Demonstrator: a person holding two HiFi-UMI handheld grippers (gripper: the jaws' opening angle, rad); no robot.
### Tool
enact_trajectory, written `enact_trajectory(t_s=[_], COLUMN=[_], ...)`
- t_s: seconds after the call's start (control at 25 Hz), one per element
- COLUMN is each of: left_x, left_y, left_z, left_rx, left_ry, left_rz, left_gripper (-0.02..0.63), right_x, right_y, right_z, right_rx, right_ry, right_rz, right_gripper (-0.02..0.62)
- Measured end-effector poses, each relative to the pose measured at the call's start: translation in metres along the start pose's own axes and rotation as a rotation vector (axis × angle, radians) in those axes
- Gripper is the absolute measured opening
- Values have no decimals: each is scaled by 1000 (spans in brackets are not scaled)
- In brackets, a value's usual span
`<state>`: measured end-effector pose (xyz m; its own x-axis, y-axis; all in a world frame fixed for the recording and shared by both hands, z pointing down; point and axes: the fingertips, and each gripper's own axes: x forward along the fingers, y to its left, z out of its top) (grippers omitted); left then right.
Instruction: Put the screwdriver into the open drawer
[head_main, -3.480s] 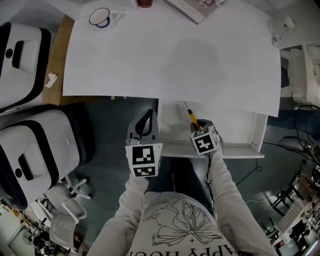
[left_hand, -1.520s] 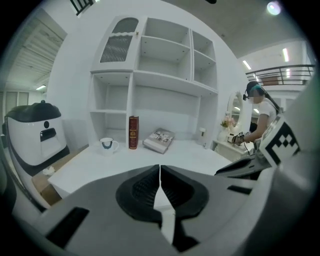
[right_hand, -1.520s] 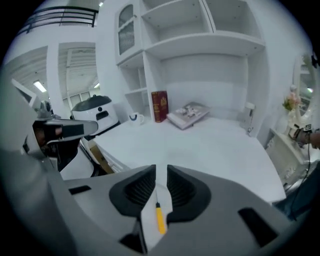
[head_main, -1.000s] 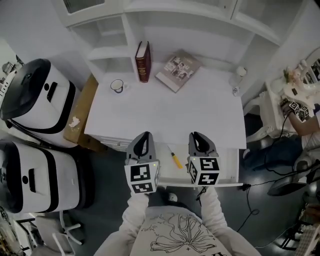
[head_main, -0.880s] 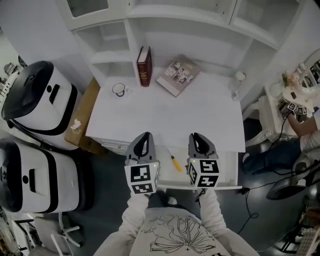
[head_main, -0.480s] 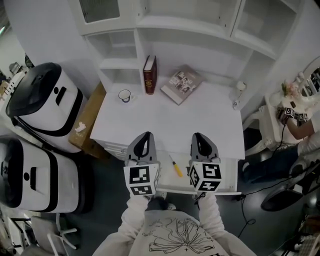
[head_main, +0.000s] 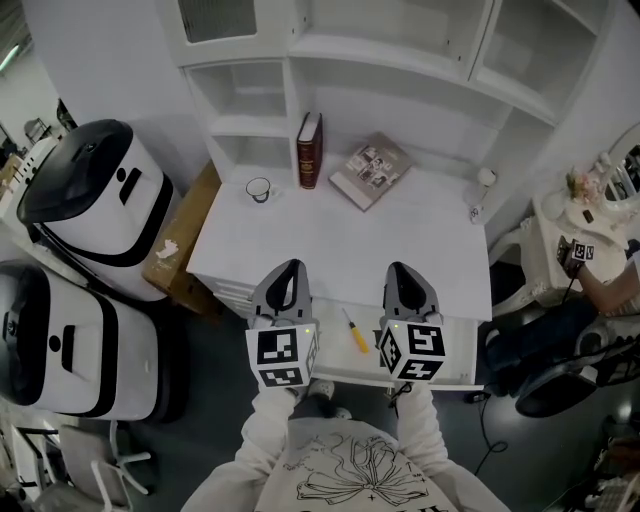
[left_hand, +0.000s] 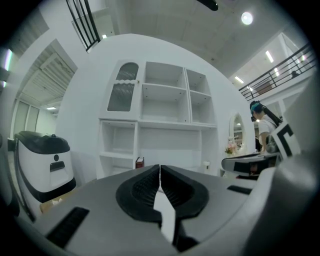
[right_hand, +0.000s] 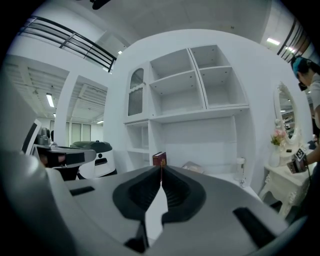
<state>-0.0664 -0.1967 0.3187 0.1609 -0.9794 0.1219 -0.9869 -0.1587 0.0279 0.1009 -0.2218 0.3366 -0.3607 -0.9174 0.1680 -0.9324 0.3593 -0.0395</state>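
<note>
A yellow-handled screwdriver (head_main: 355, 332) lies in the open white drawer (head_main: 463, 345) under the desk's front edge, between the two grippers in the head view. My left gripper (head_main: 285, 278) hangs above the drawer's left end, its jaws shut with nothing between them (left_hand: 159, 170). My right gripper (head_main: 404, 277) is held over the drawer to the right of the screwdriver, also shut and empty (right_hand: 160, 171). Both point almost level toward the shelf unit. Neither gripper view shows the screwdriver.
The white desk (head_main: 340, 240) carries a mug (head_main: 259, 189), an upright dark red book (head_main: 309, 151), a lying book (head_main: 370, 171) and a small bottle (head_main: 479, 187). Two white-and-black machines (head_main: 85, 185) stand at the left. A person (head_main: 605, 280) is at the right.
The screwdriver went from my right gripper's jaws to lying loose in the drawer. Both grippers have drawn back and risen, and more of the shelf unit has come into view.
</note>
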Motion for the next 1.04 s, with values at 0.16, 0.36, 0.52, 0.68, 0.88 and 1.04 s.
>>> enact_trajectory(t_s=[0.16,0.36,0.52,0.68,0.88,1.04], left_x=[-4,-7,-9,-8,-7,-10], left_y=[3,2,-1,-2,-3,1], left_z=[0,-1,-3,-4,-5,-7], left_rx=[-4,-5,-2,-4,0,0], left_ry=[1,3,3,10,13,12], left_rz=[6,6,-3,-2,3,4], left_gripper=[9,9,9,9,9,9], right_x=[-1,-3,-6,-6,-5,-7], right_y=[3,6,7,4,1,5], right_z=[0,-1,-3,-1,-3,-5], right_rx=[1,-10,-10,-10,-5,-8], right_ry=[4,7,6,5,6,4], right_rz=[2,6,2,0,3,5], right_gripper=[8,8,8,8,8,8])
